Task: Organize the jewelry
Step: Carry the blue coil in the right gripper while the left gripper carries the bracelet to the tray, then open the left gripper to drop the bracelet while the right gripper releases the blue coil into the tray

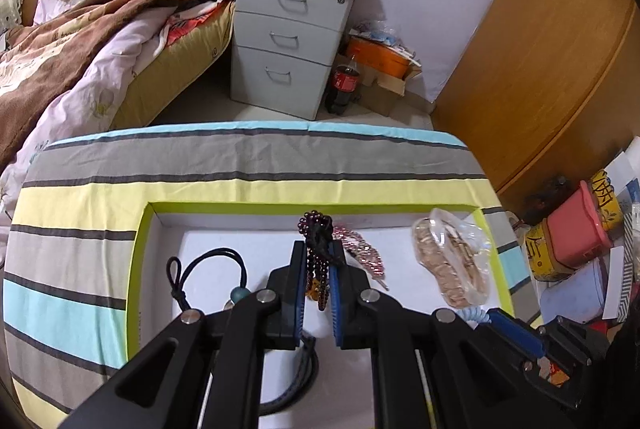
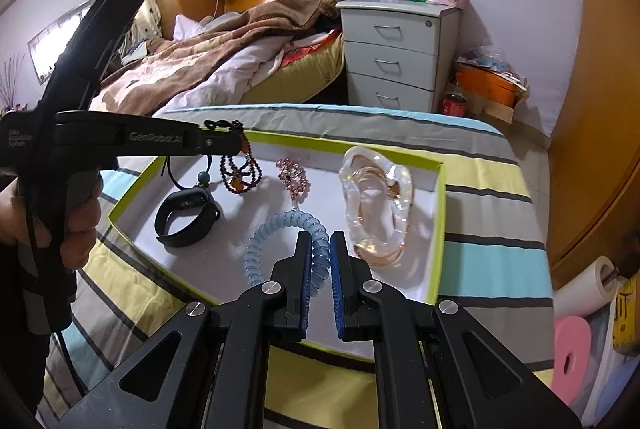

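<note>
A white tray with a lime rim [image 1: 138,253] [image 2: 440,213] lies on a striped cloth. My left gripper [image 1: 319,249] [image 2: 236,139] is shut on a dark purple bead bracelet [image 1: 318,229] [image 2: 240,175], which hangs above the tray's back. My right gripper [image 2: 321,239] is shut on a pale blue spiral hair tie [image 2: 280,229] near the tray's front. In the tray lie a black cord necklace [image 1: 208,265], a black wristband [image 2: 184,221], a pink beaded piece [image 1: 360,253] [image 2: 294,177] and a gold chain in a clear bag [image 1: 452,261] [image 2: 376,205].
The striped cloth [image 1: 240,165] covers the table. Behind it stand a bed [image 1: 80,49], a grey drawer cabinet [image 1: 288,37] and a cola bottle [image 1: 344,85]. A wooden wardrobe [image 1: 540,61] is at right, with tins and boxes [image 1: 576,229] on the floor beside the table.
</note>
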### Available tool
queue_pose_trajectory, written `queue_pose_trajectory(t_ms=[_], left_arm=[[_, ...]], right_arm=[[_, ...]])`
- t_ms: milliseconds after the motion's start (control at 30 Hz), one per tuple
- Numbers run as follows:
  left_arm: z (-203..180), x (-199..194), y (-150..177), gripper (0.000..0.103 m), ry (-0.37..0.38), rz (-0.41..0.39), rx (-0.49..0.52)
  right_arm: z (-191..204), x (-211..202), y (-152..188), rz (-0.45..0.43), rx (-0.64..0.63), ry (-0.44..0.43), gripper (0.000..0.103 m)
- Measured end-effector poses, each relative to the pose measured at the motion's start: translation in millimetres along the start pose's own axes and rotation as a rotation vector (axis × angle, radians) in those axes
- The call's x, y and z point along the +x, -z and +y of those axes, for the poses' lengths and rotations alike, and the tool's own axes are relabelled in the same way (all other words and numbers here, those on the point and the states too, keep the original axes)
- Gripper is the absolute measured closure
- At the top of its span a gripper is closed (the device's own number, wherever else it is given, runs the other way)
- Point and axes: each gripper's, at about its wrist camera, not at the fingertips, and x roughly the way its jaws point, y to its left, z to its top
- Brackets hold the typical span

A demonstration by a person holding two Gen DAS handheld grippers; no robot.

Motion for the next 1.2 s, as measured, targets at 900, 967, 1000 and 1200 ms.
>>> queue_pose_trajectory(t_ms=[900, 967, 1000, 1200], left_arm=[[9.1, 29.1, 0.0, 0.092, -0.031, 0.053, -0.006], [9.1, 29.0, 0.1, 0.092, -0.031, 0.053, -0.008], [8.8, 28.4, 0.2, 0.092, -0.029, 0.05, -0.008], [13.1, 28.4, 1.1, 0.09, -0.033, 0.047, -0.013]], right_arm=[[15.6, 37.5, -0.6, 0.085, -0.084, 0.067, 0.094], [15.6, 38.4, -0.6, 0.088, -0.085, 0.069, 0.094], [15.2, 39.3, -1.6, 0.087, -0.086, 0.07, 0.094], [15.7, 41.8, -0.2, 0.091, -0.087, 0.089, 0.094]])
